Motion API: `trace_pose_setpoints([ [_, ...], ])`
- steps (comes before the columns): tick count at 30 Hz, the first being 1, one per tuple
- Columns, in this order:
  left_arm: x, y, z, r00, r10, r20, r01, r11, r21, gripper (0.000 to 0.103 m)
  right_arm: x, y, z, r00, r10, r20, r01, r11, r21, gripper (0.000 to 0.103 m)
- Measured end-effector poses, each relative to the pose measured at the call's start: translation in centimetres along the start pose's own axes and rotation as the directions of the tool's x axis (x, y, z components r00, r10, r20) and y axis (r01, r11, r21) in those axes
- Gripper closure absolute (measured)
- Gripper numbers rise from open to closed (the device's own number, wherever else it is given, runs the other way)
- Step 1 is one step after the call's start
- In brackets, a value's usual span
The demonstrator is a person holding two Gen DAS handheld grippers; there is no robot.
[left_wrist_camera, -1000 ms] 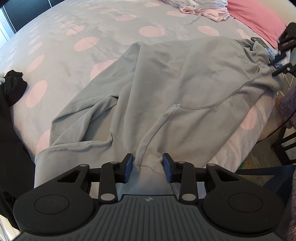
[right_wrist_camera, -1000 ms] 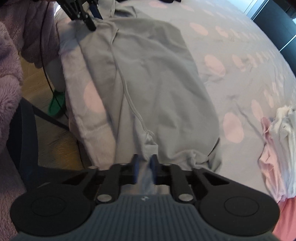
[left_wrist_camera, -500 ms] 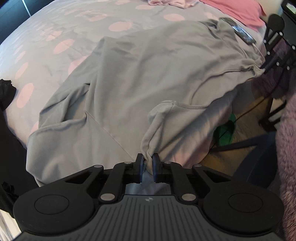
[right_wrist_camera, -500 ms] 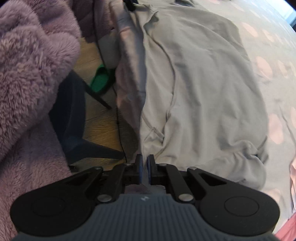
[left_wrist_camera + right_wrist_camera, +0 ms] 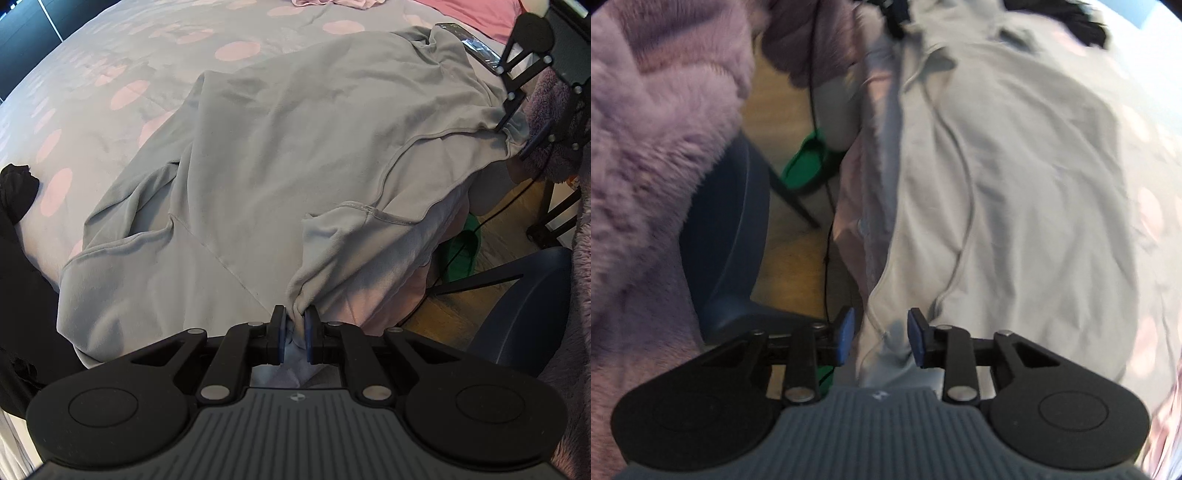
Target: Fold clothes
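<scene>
Your grey hoodie [image 5: 295, 147] is spread flat on the spotted bedspread [image 5: 110, 74], one side hanging over the bed edge above the wood floor [image 5: 790, 280]. Your left gripper [image 5: 294, 332] is pinched tight on a bunched corner of it at the near edge. Your right gripper [image 5: 881, 334] has just been opening: its blue pads [image 5: 845, 332] stand apart, with a fold of the hoodie between them but not squeezed.

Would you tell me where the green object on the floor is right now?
In the left wrist view the green object lies right of centre on the wooden floor, below the bed's edge, between the hanging grey garment and the dark chair.
</scene>
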State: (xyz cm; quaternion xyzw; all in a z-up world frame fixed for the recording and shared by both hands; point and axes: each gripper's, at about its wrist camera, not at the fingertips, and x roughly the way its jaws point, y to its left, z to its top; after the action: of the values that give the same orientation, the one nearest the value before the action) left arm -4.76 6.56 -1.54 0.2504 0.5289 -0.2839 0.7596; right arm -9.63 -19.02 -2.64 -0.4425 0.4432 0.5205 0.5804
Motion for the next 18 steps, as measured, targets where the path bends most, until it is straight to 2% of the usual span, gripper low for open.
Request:
trace_pose_setpoints([
  [1, 0.0, 0.0, 0.0, 1.000, 0.000, 0.000, 0.000, 1.000, -0.001, 0.095, 0.7, -0.2, 0.3, 0.999, 0.018, -0.036, -0.018, 1.000, -0.009, 0.073],
  [2, 0.0, 0.0, -0.1, 1.000, 0.001, 0.001, -0.001, 1.000, -0.002, 0.095, 1.5, -0.2, 0.5, 0.995, 0.046, -0.086, -0.048, 0.999, -0.018, 0.092],
  [3, 0.0, -0.1, -0.1, 1.000, 0.003, 0.003, -0.003, 1.000, -0.003, 0.095, 2.1, -0.1, 0.7, 0.988, 0.078, -0.133, -0.083, 0.996, -0.035, 0.097],
  [5, 0.0, -0.2, -0.2, 1.000, 0.006, 0.006, -0.006, 1.000, -0.004, 0.095, 1.9, 0.6, 0.9, 0.981, 0.128, -0.145, -0.137, 0.989, -0.056, 0.097],
  [7, 0.1, -0.2, -0.2, 1.000, 0.009, 0.008, -0.009, 1.000, -0.003, 0.095, 0.5, 1.5, 1.0, 0.985, 0.144, -0.096, -0.148, 0.988, -0.041, 0.097],
  [8, 0.2, -0.2, -0.2, 1.000, 0.009, 0.006, -0.009, 1.000, -0.003, 0.095, -0.2, 1.9, 1.1, 0.986, 0.151, -0.071, -0.154, 0.988, -0.033, 0.096],
  [10, 0.3, -0.1, -0.2, 1.000, 0.005, 0.003, -0.005, 1.000, -0.002, 0.095, -1.5, 2.8, 1.3, 0.987, 0.157, -0.033, -0.157, 0.987, -0.013, 0.077],
  [11, 0.3, 0.0, -0.1, 1.000, 0.003, 0.003, -0.003, 1.000, 0.002, 0.095, -2.1, 3.4, 1.3, 0.988, 0.153, -0.024, -0.154, 0.988, -0.016, 0.059],
  [12, 0.3, 0.1, -0.1, 1.000, 0.001, 0.003, -0.001, 1.000, 0.005, 0.095, -2.7, 4.0, 1.2, 0.989, 0.150, -0.015, -0.150, 0.988, -0.019, 0.053],
  [14, 0.2, 0.1, -0.1, 1.000, -0.002, 0.005, 0.002, 1.000, 0.008, 0.095, -3.6, 4.8, 0.8, 0.993, 0.118, -0.003, -0.118, 0.993, -0.019, 0.053],
  [18, 0.2, 0.2, -0.1, 1.000, -0.003, 0.006, 0.003, 1.000, 0.009, 0.095, -4.8, 4.0, -0.8, 0.997, 0.054, 0.057, -0.061, 0.992, 0.113, 0.054],
])
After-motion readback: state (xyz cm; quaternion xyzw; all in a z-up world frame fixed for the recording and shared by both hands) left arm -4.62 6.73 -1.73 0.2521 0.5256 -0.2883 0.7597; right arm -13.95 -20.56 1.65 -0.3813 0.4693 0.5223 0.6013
